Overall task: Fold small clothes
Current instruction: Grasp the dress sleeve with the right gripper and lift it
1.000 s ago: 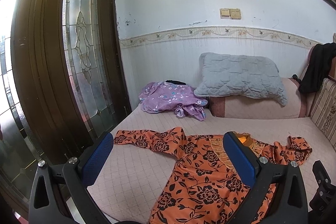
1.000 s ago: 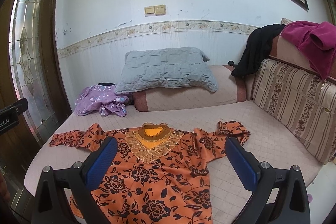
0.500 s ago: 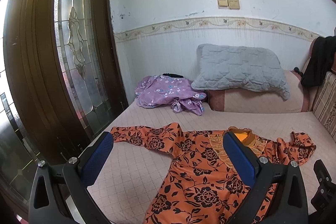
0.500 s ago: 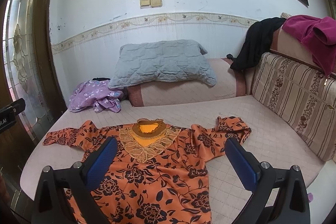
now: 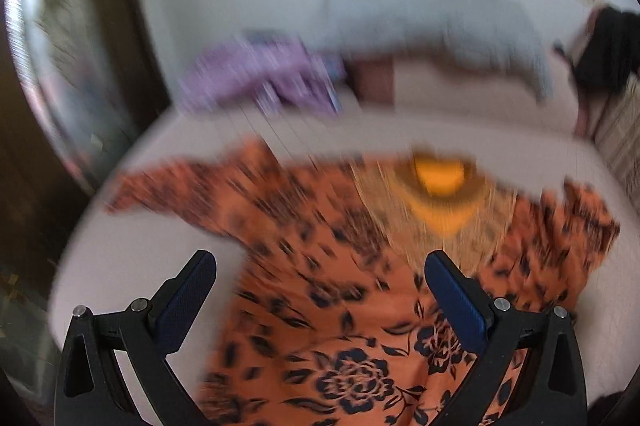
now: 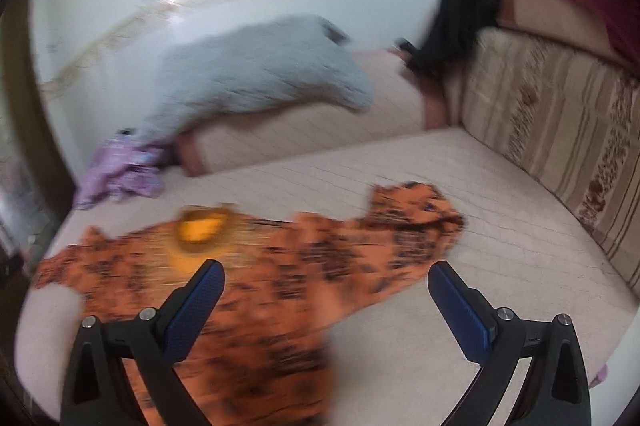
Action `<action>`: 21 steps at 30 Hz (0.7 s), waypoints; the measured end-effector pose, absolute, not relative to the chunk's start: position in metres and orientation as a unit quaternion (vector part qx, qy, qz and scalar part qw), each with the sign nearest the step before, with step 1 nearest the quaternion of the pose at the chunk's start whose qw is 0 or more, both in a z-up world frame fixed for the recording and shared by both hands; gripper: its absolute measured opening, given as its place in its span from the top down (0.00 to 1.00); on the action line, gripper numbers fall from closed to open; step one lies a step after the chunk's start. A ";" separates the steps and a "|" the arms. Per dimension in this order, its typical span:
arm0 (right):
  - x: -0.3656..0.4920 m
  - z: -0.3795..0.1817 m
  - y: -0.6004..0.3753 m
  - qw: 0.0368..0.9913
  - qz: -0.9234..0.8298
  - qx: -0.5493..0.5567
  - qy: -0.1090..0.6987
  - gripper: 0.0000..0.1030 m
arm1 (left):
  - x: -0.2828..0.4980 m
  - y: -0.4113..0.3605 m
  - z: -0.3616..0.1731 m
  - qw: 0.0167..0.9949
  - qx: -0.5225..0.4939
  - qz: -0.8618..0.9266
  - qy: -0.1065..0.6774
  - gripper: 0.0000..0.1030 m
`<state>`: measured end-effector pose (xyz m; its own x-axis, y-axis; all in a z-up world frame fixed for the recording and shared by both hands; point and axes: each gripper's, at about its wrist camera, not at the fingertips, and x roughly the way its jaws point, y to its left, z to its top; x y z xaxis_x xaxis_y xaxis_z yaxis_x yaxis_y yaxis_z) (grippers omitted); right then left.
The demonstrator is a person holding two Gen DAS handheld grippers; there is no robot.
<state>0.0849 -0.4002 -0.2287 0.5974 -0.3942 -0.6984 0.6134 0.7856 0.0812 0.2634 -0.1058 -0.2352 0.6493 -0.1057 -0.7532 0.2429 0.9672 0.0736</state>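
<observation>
An orange blouse with a black flower print (image 5: 344,310) lies spread flat on the pale bed, sleeves out to both sides, yellow lace collar (image 5: 438,182) toward the pillows. It also shows in the right wrist view (image 6: 280,278). My left gripper (image 5: 320,298) is open and empty above the blouse's left body. My right gripper (image 6: 326,306) is open and empty above the blouse's right side, near the right sleeve (image 6: 416,222). Both views are blurred by motion.
A crumpled purple garment (image 5: 264,78) lies at the back left of the bed (image 6: 500,238). A grey pillow (image 6: 256,70) rests on a bolster behind. A striped sofa back (image 6: 560,130) with black and magenta clothes runs along the right. A dark glass door (image 5: 60,66) stands left.
Both grippers have dropped toward the bed and tilted down; the blouse now fills much more of each view. Both stay open. The blouse has not moved.
</observation>
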 end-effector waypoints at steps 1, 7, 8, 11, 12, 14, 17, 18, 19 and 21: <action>0.084 -0.237 -0.420 0.871 -0.303 0.159 0.352 0.01 | 0.277 -0.113 -0.256 0.893 0.092 -0.095 0.430 0.00; 0.086 -0.295 -0.544 0.821 -0.356 0.244 0.373 0.02 | 0.310 -0.135 -0.317 0.884 0.129 -0.089 0.440 0.00; 0.094 -0.300 -0.551 0.821 -0.352 0.242 0.379 0.03 | 0.312 -0.138 -0.322 0.884 0.143 -0.091 0.436 0.00; 0.125 -0.305 -0.551 0.840 -0.301 0.214 0.399 0.05 | 0.317 -0.139 -0.329 0.883 0.154 -0.101 0.431 0.00; 0.135 -0.310 -0.550 0.840 -0.263 0.238 0.410 0.09 | 0.317 -0.138 -0.330 0.886 0.153 -0.100 0.427 0.00; 0.145 -0.327 -0.551 0.823 -0.219 0.312 0.421 0.15 | 0.319 -0.141 -0.330 0.887 0.150 -0.103 0.424 0.00; 0.149 -0.351 -0.562 0.794 -0.217 0.382 0.420 0.28 | 0.318 -0.147 -0.327 0.897 0.150 -0.113 0.400 0.00; 0.149 -0.360 -0.567 0.783 -0.207 0.417 0.412 0.30 | 0.316 -0.150 -0.326 0.900 0.156 -0.114 0.390 0.00; 0.150 -0.369 -0.575 0.774 -0.198 0.451 0.399 0.30 | 0.314 -0.152 -0.325 0.901 0.161 -0.117 0.384 0.00; 0.150 -0.384 -0.585 0.759 -0.192 0.494 0.378 0.32 | 0.310 -0.156 -0.325 0.902 0.172 -0.124 0.377 0.00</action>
